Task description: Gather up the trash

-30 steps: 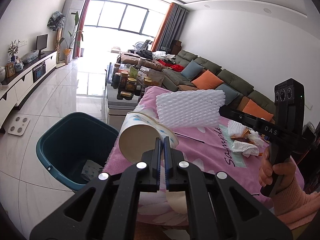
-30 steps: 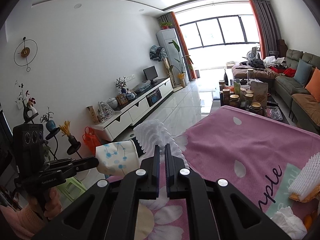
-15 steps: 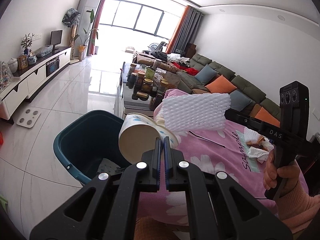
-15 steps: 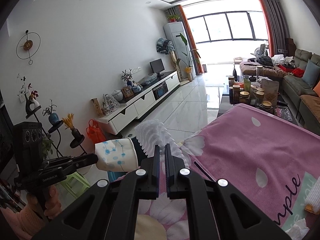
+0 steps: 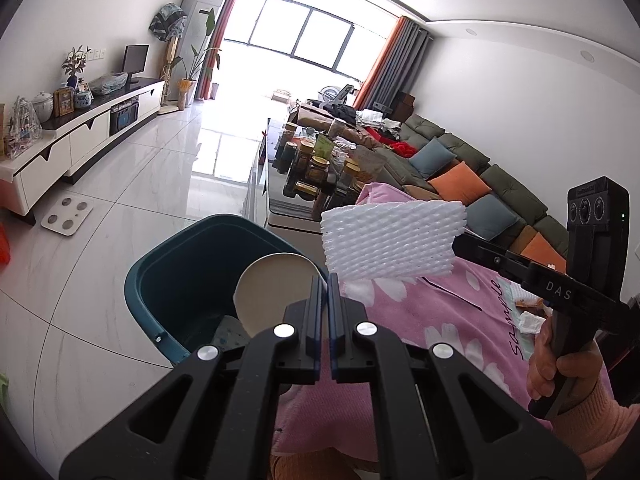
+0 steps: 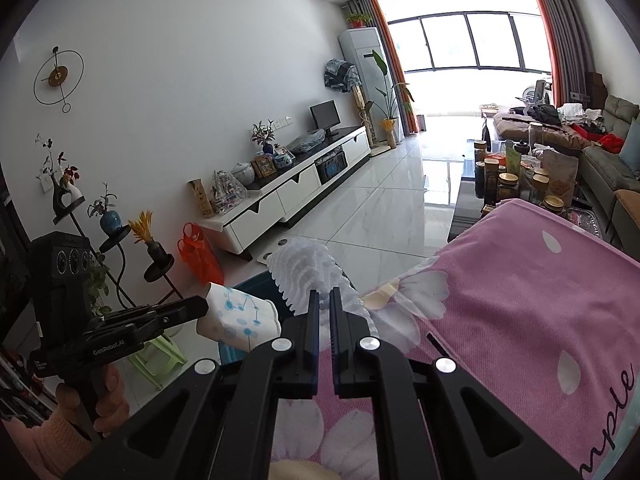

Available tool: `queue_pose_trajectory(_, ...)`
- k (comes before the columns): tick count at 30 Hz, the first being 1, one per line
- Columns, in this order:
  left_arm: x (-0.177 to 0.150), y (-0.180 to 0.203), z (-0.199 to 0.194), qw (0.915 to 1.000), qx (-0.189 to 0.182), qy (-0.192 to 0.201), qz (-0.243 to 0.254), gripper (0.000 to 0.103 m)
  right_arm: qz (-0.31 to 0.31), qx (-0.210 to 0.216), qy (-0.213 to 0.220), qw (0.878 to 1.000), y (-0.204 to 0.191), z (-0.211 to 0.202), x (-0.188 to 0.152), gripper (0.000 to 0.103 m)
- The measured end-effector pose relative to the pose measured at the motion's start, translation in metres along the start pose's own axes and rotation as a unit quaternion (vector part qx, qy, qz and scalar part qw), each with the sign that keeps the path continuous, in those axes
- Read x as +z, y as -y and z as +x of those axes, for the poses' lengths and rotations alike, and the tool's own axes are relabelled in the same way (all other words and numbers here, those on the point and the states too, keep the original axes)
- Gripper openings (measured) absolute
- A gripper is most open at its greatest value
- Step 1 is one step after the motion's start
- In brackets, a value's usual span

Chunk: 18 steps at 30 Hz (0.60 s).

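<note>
The left tongs are clamped on the wall of a paper cup, which hangs over the near rim of the dark teal bin. The right tongs are clamped on a white foam net, held just to the right of the cup and above the edge of the bench with its pink cloth (not yet over the bin, as far as I can judge).

The risk is mostly with the foam net. It is light, and if it is let go from here it would probably land on the cloth or slide to the floor. The cup is held only by its thin wall, so it may tip and catch the bin's rim when it is let go.

Beyond both tongs, a low glass table carries many jars. To the right of the right tongs, some crumpled tissues lie on the cloth and wait for collection. Nothing stands between the tongs and the bin.
</note>
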<state>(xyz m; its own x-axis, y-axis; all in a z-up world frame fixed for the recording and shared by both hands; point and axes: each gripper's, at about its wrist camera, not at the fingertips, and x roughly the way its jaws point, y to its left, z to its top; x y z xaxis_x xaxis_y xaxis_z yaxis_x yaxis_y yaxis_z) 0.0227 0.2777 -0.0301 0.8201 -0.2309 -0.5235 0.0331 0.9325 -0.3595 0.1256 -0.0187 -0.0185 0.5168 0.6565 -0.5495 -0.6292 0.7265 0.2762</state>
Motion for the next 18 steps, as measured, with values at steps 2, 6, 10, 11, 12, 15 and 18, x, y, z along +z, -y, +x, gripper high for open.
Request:
queue_pose_trajectory(2, 0.002, -0.005, 0.003, 1.0000, 0.001, -0.001, -0.003, 0.002, -0.002, 0.000, -0.003, 1.000, -0.002, 0.004, 0.000, 0.004)
queue_pose_trajectory(6, 0.003, -0.010, 0.008, 1.0000, 0.007, -0.002, -0.005, 0.002, -0.004, 0.003, -0.011, 1.000, -0.004, 0.014, 0.002, 0.004)
queue_pose_trajectory(10, 0.003, -0.016, 0.014, 0.9999, 0.014, -0.005, -0.009, 0.002, -0.009, 0.005, -0.021, 1.000, -0.009, 0.026, 0.004, 0.004)
queue_pose_trajectory(11, 0.003, -0.017, 0.016, 0.9998, 0.016, -0.007, -0.009, 0.002, -0.011, 0.005, -0.024, 1.000, -0.011, 0.030, 0.005, 0.004)
queue_pose_trajectory(12, 0.003, -0.019, 0.018, 0.9998, 0.017, -0.008, -0.010, 0.002, -0.013, 0.006, -0.027, 1.000, -0.012, 0.034, 0.005, 0.004)
queue_pose_trajectory(15, 0.002, -0.025, 0.024, 0.9996, 0.024, -0.013, -0.011, 0.002, -0.013, 0.007, -0.036, 0.999, -0.014, 0.044, 0.006, 0.004)
queue_pose_trajectory(18, 0.001, -0.026, 0.030, 0.9994, 0.029, -0.018, -0.012, 0.002, -0.015, 0.007, -0.044, 0.999, -0.017, 0.053, 0.007, 0.004)
